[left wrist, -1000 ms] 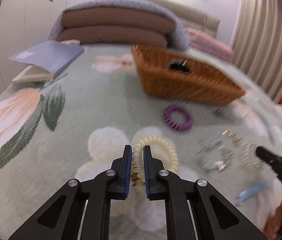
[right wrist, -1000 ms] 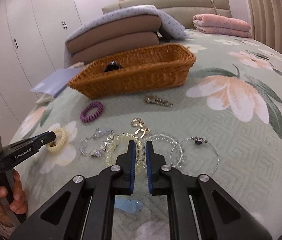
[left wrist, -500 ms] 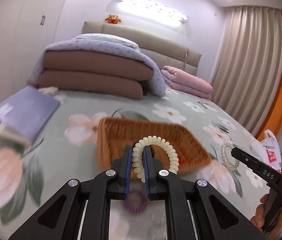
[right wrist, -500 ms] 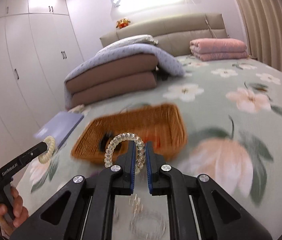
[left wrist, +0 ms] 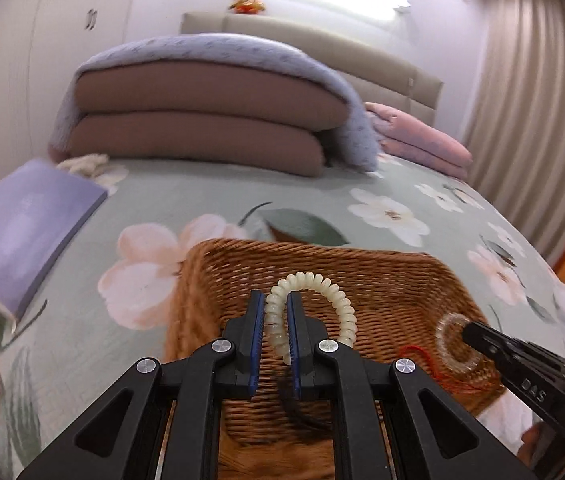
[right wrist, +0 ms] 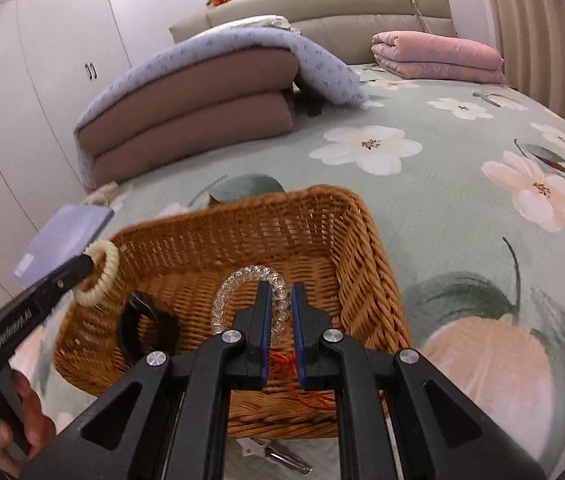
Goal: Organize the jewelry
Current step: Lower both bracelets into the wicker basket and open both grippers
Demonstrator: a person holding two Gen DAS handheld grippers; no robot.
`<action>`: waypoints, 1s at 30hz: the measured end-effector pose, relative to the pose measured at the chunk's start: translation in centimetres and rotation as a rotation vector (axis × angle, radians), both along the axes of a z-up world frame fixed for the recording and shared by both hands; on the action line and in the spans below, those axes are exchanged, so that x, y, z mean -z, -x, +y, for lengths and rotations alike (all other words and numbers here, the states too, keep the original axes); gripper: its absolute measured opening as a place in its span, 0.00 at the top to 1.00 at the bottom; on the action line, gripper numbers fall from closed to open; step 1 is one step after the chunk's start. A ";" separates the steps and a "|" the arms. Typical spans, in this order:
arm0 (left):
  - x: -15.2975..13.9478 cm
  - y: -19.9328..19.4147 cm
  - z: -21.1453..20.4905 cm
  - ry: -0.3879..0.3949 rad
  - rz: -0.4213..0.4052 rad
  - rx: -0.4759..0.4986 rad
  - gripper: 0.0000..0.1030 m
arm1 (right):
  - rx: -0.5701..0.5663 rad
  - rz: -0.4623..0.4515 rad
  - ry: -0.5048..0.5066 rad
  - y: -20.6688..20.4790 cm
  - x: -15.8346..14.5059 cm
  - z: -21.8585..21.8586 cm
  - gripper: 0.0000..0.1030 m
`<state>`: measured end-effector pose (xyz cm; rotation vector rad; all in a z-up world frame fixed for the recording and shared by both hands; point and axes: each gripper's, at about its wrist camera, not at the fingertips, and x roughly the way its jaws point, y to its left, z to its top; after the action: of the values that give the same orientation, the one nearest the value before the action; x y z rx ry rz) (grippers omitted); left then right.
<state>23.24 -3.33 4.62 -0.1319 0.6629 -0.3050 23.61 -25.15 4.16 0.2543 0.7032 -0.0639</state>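
My left gripper (left wrist: 273, 302) is shut on a cream spiral hair tie (left wrist: 334, 300) and holds it above the left end of the wicker basket (left wrist: 382, 268). It also shows in the right wrist view (right wrist: 98, 276). My right gripper (right wrist: 281, 294) is shut on a clear spiral hair tie (right wrist: 238, 284) and holds it over the middle of the basket (right wrist: 362, 264). The clear tie also shows blurred in the left wrist view (left wrist: 456, 342). A black hair tie (right wrist: 144, 326) and a red string (right wrist: 282, 360) lie inside the basket.
Stacked brown cushions under a lilac blanket (right wrist: 218, 92) and a folded pink quilt (right wrist: 438, 56) lie at the head of the floral bed. A lilac book (left wrist: 18, 228) lies left of the basket. A metal clip (right wrist: 282, 456) lies in front of it.
Both grippers lifted their hair ties off the bedspread and carried them forward. They now hang over the basket, with the basket much closer in both views.
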 end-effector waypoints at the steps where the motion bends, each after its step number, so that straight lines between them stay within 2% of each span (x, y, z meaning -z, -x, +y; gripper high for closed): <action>1: 0.3 -0.3 0.3 0.003 0.010 0.001 0.89 | 0.000 0.001 0.006 -0.1 0.2 0.2 0.89; 7: 1.5 -0.9 -0.1 -0.002 0.030 0.019 0.89 | -0.005 0.018 0.023 -0.4 1.0 0.9 0.89; 11: 1.8 -1.0 0.2 -0.010 0.041 -0.003 0.89 | -0.002 0.022 0.005 -0.4 1.4 0.7 0.88; 13: 1.8 -1.0 0.3 -0.035 0.043 -0.032 0.85 | 0.001 0.011 0.005 -0.2 1.3 0.6 0.88; 18: 1.5 -0.2 0.7 -0.008 0.024 -0.006 0.80 | -0.007 -0.026 0.002 0.5 0.8 0.7 0.88; 25: 0.2 2.2 2.4 0.106 -0.025 0.009 0.79 | -0.004 -0.092 0.017 2.0 -0.7 0.9 0.88; 30: -2.0 6.8 3.3 0.105 -0.102 0.018 0.77 | -0.014 -0.149 0.013 5.9 -2.8 0.9 0.85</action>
<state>16.43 -0.03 6.59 -0.2093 0.5472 -0.3615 17.73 -24.22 6.92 0.2393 0.5558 -0.0360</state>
